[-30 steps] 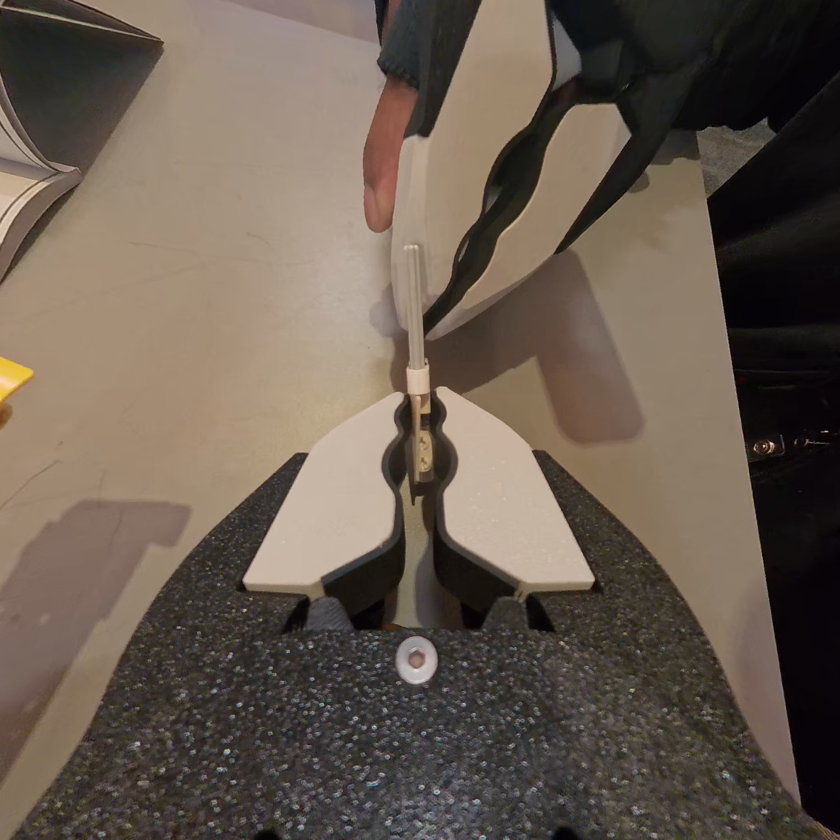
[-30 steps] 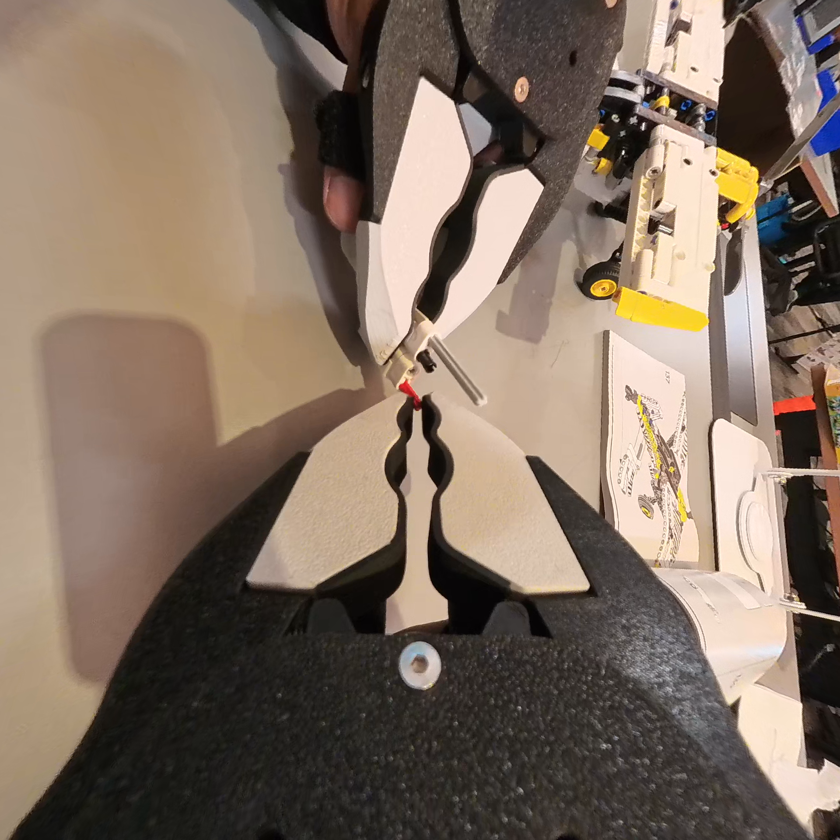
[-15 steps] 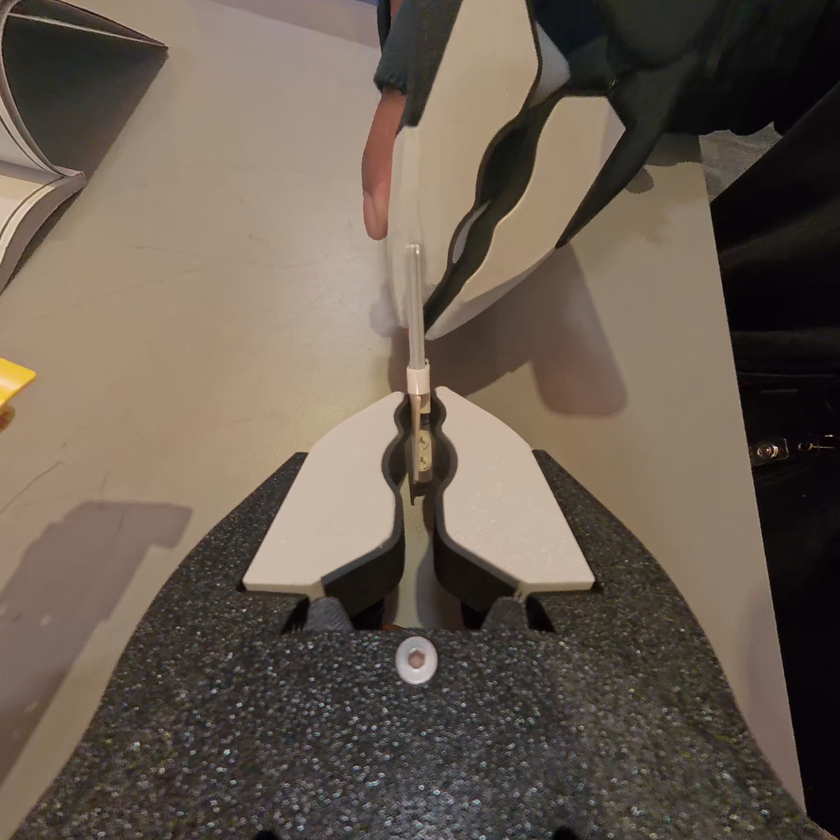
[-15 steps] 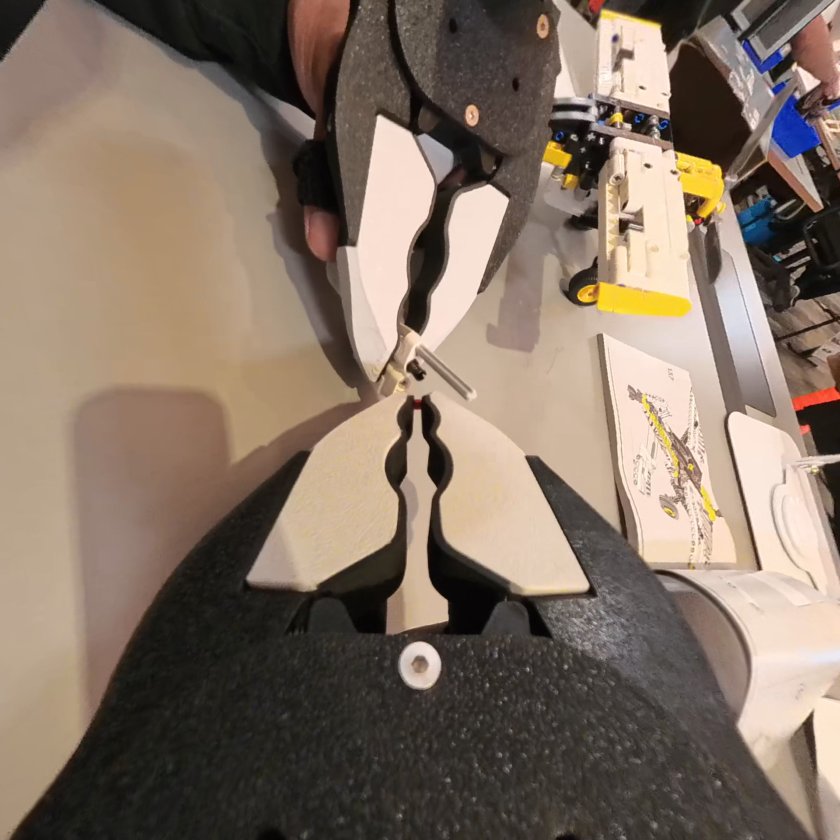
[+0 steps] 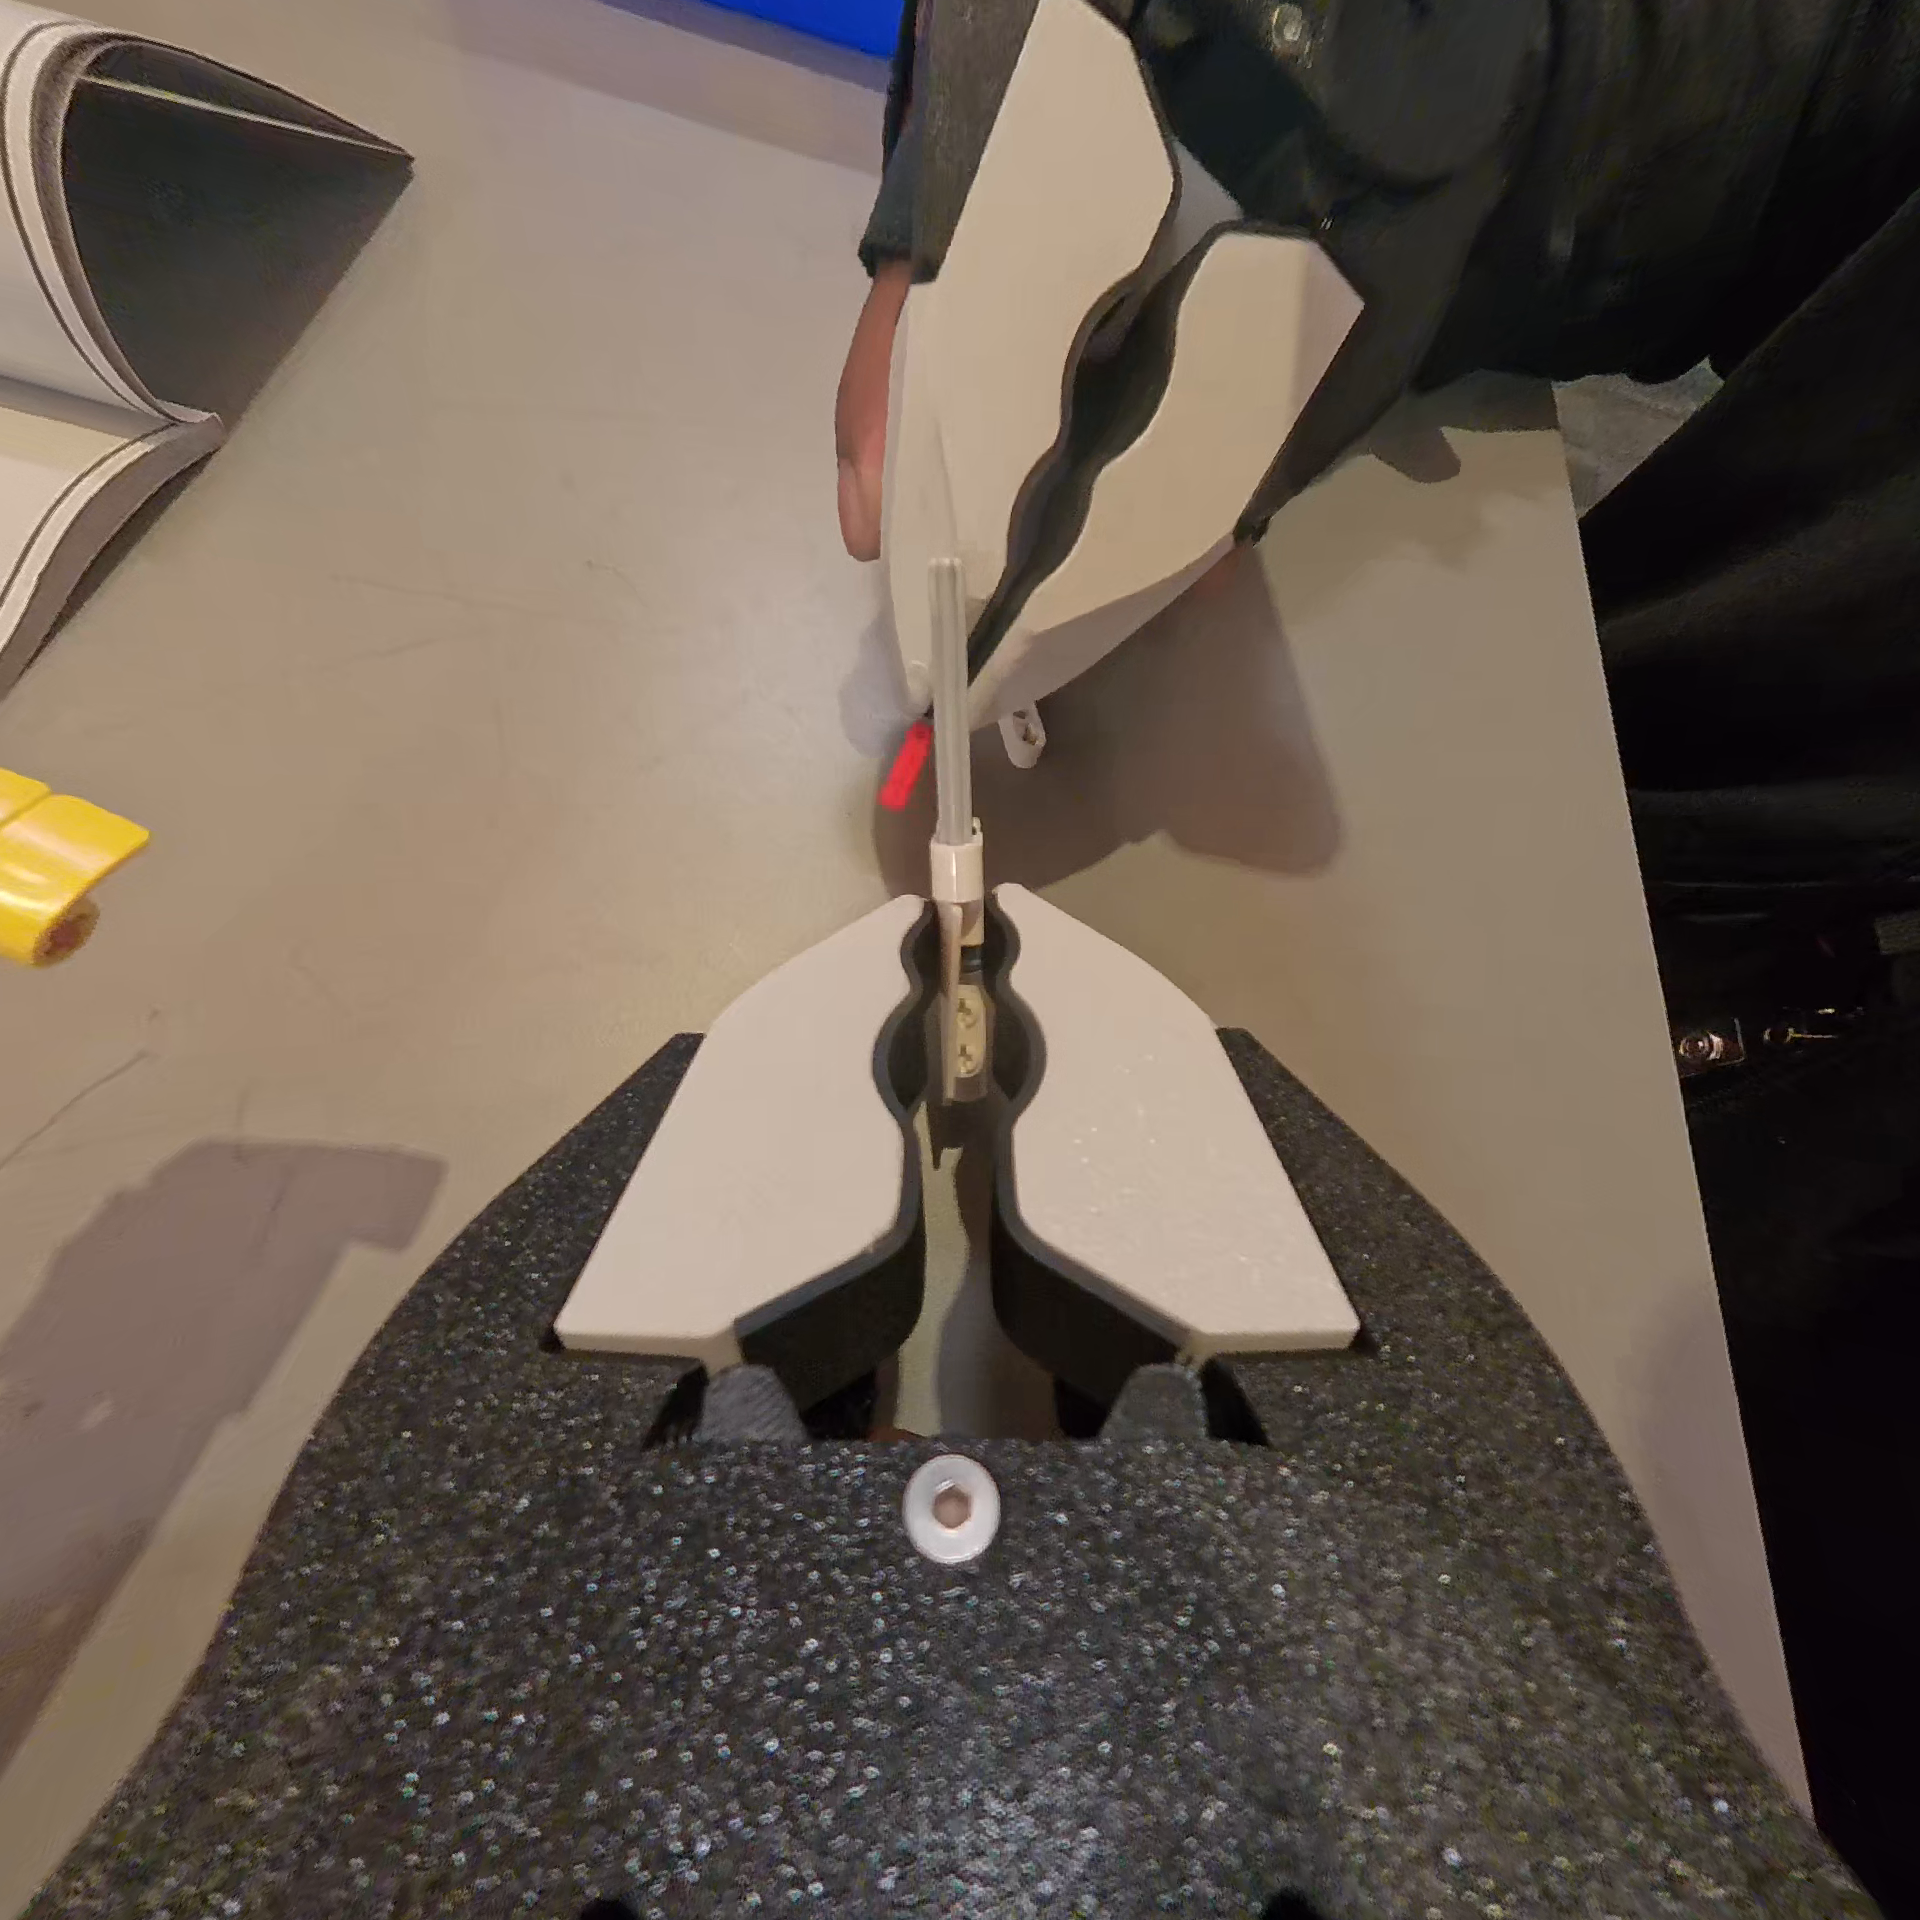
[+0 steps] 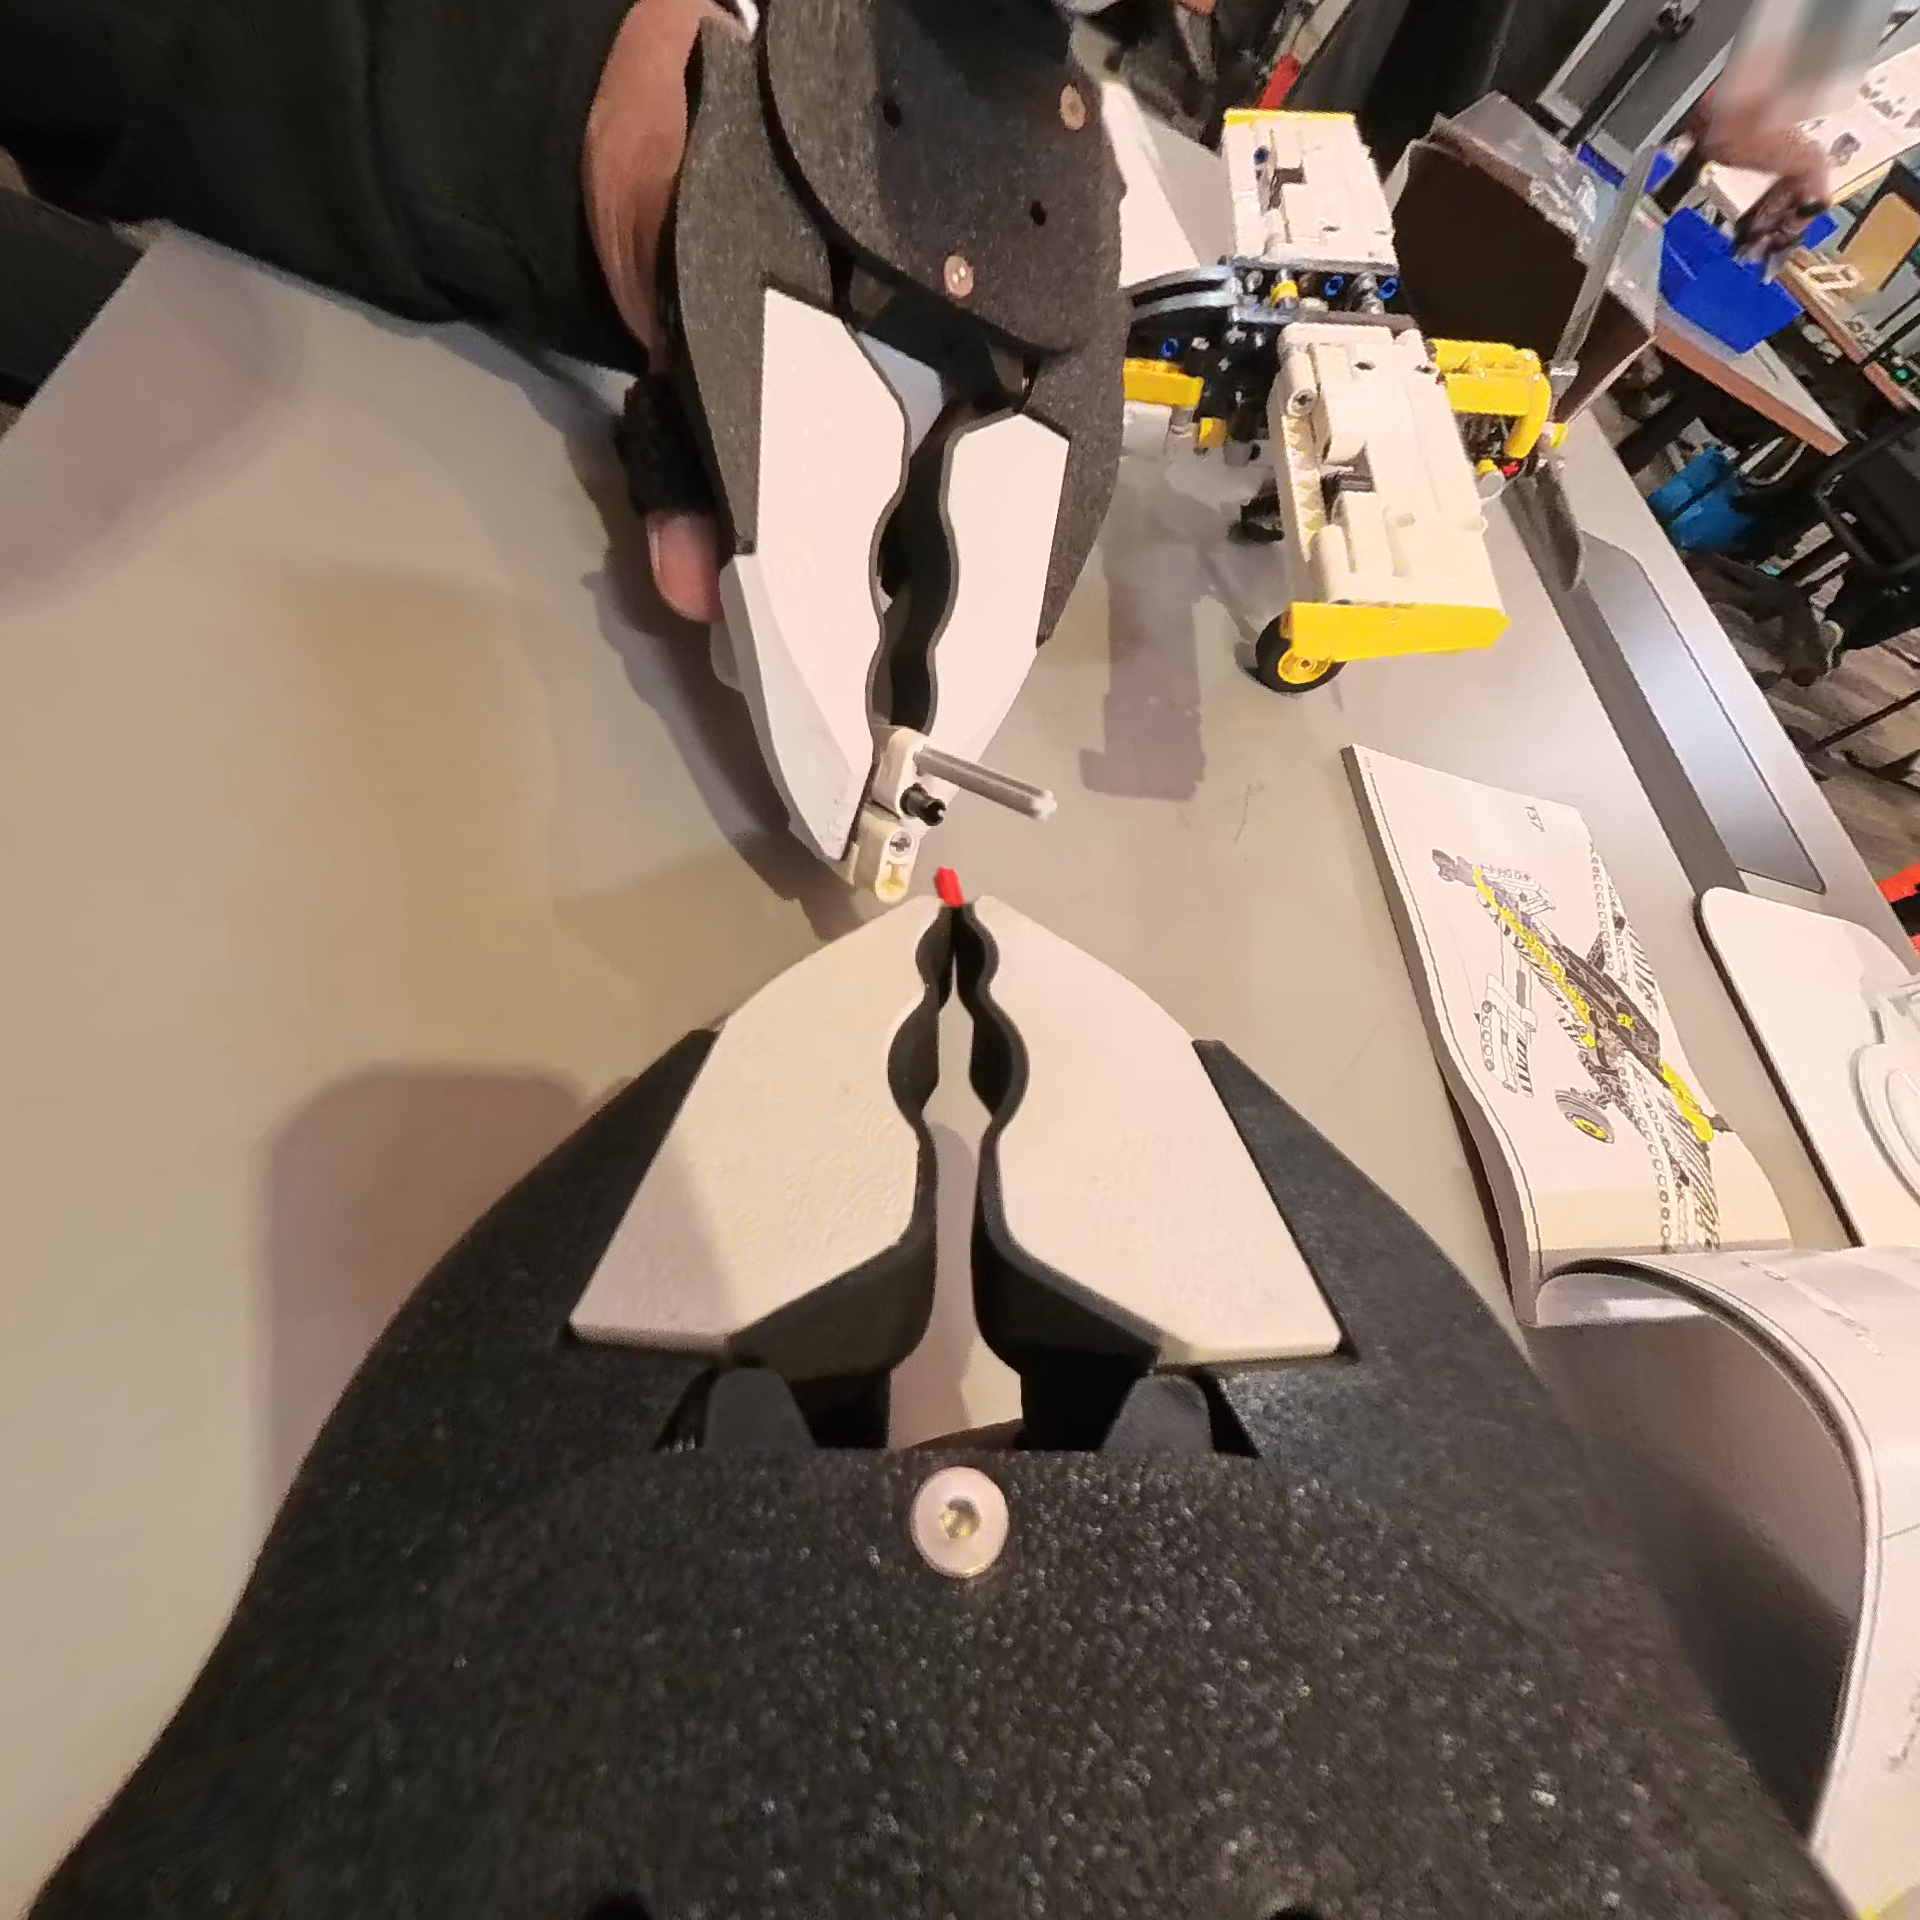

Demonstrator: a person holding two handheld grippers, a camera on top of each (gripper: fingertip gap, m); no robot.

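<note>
My left gripper (image 5: 961,902) is shut on a small white connector piece (image 5: 964,1023). A grey axle (image 5: 948,707) sticks forward out of that piece. The right wrist view shows the same connector (image 6: 891,808) and axle (image 6: 987,787) at the left gripper's tips. My right gripper (image 6: 961,906) is shut on a small red pin (image 6: 945,885), whose end pokes out past the tips. The pin's end is just short of the connector, with a small gap between them. In the left wrist view the red pin (image 5: 902,769) hangs from the right gripper's tips beside the axle.
A white and yellow brick-built vehicle (image 6: 1371,416) stands at the back of the grey table (image 6: 312,727). An instruction booklet (image 6: 1538,1039) lies to the right, with a white pad (image 6: 1808,1039) beyond it. An open booklet (image 5: 104,343) and yellow parts (image 5: 52,873) lie at the left. Less than 4 cm separates the two grippers' tips.
My right gripper has drawn back and tilted, so the red pin's end, earlier at the connector, now stands apart from it. The left gripper still holds the connector unchanged.
</note>
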